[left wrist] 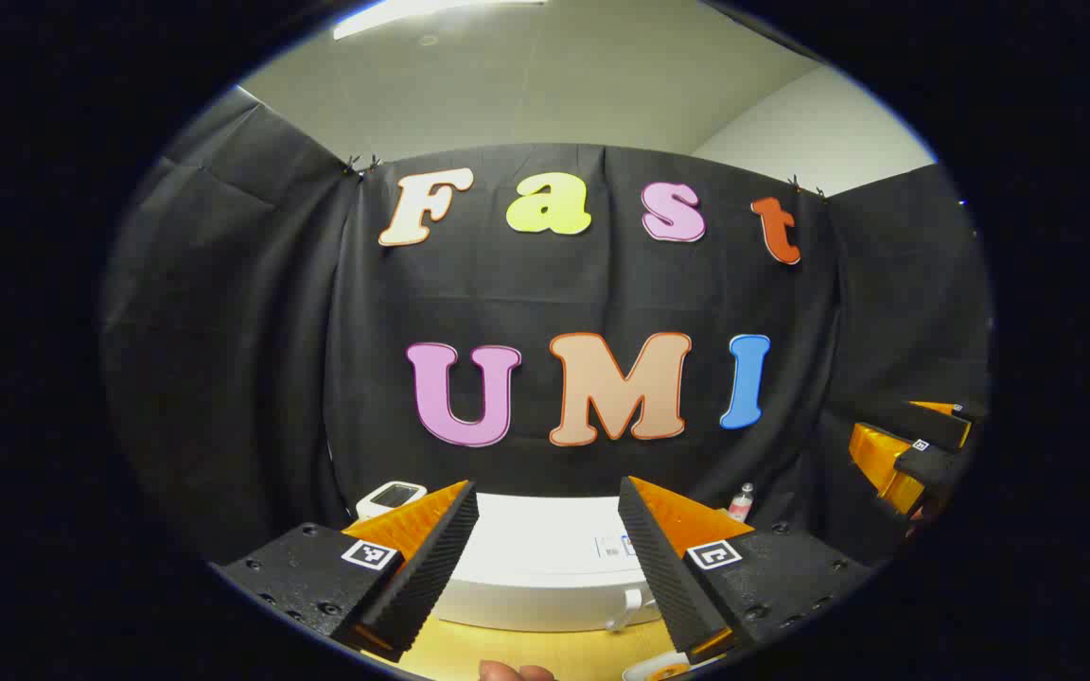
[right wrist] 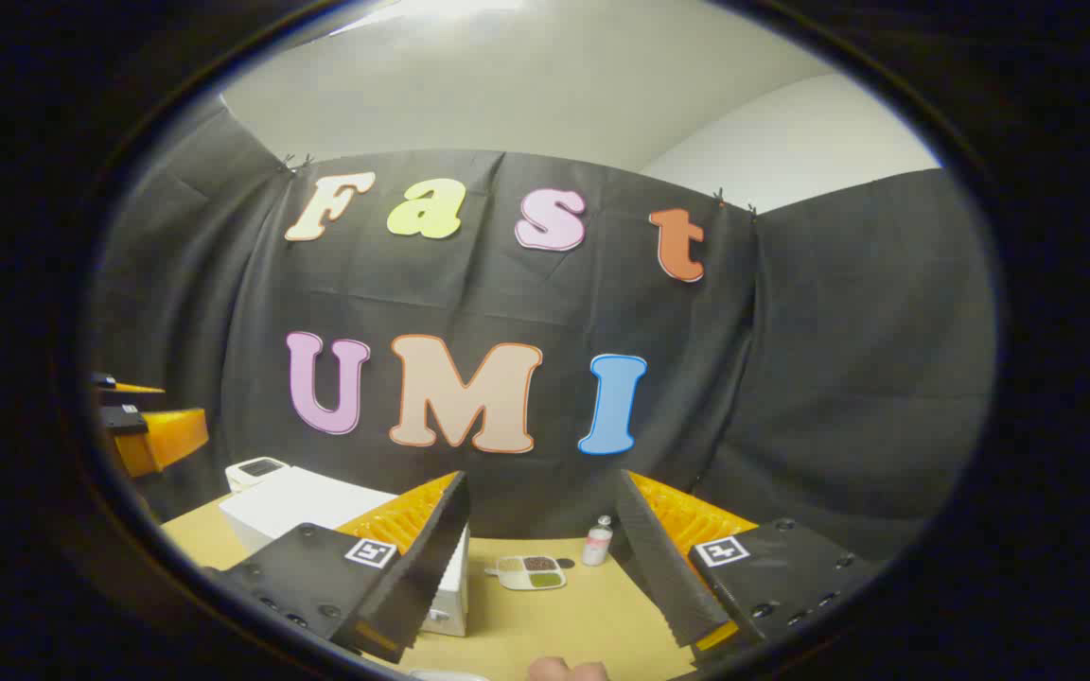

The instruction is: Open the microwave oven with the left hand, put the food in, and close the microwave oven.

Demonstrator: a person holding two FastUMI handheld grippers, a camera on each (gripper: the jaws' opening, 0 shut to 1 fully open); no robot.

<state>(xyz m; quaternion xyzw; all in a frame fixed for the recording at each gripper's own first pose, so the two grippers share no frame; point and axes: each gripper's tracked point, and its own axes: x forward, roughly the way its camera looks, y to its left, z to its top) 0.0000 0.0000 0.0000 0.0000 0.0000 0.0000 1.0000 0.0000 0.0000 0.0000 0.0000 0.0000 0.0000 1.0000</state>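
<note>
White and boxy, the microwave oven [left wrist: 545, 567] sits low in the centre of the left gripper view, on the wooden table [left wrist: 526, 653], with its handle [left wrist: 628, 610] showing at its lower right edge and its door apparently closed. In the right gripper view it lies at the lower left. The food, a small compartment tray [right wrist: 531, 571], rests on the table near the bottom centre of that view, with a little bottle [right wrist: 596, 544] just beside it.

The left gripper [left wrist: 548, 558] hangs above the oven with its jaws spread and nothing between them; the right gripper [right wrist: 542, 567] is likewise released and empty, well short of the tray.

Judging from this, opening has not begun. The handle is slim and sits off to the right of the open fingers, so a poorly lined-up approach could miss it or shove the light oven along the table. Reaching for the tray could also tip the bottle.
</note>
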